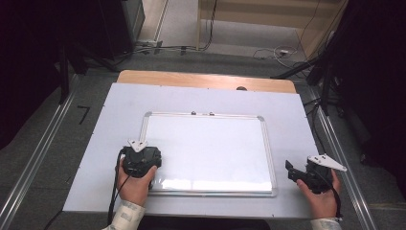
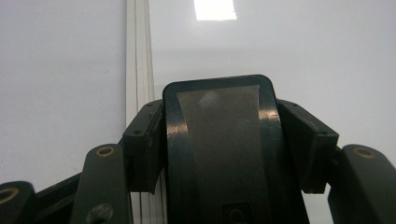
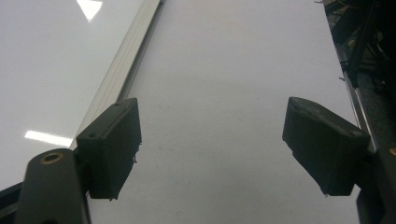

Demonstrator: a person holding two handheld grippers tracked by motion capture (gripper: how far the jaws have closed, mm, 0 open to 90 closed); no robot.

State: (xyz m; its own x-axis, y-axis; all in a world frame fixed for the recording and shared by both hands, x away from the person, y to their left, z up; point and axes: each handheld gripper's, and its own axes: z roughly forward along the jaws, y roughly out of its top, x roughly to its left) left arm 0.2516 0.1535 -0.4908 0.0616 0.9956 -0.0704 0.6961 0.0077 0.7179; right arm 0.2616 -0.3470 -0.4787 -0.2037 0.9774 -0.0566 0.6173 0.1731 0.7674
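The left gripper has its jaws clamped on a black eraser over the whiteboard's near-left corner, mid-tabletop. The right gripper rests near the tabletop's right edge, jaws wide, holding nothing.

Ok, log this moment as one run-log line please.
left gripper: shut on eraser, at whiteboard left edge | right gripper: open, empty, right of whiteboard
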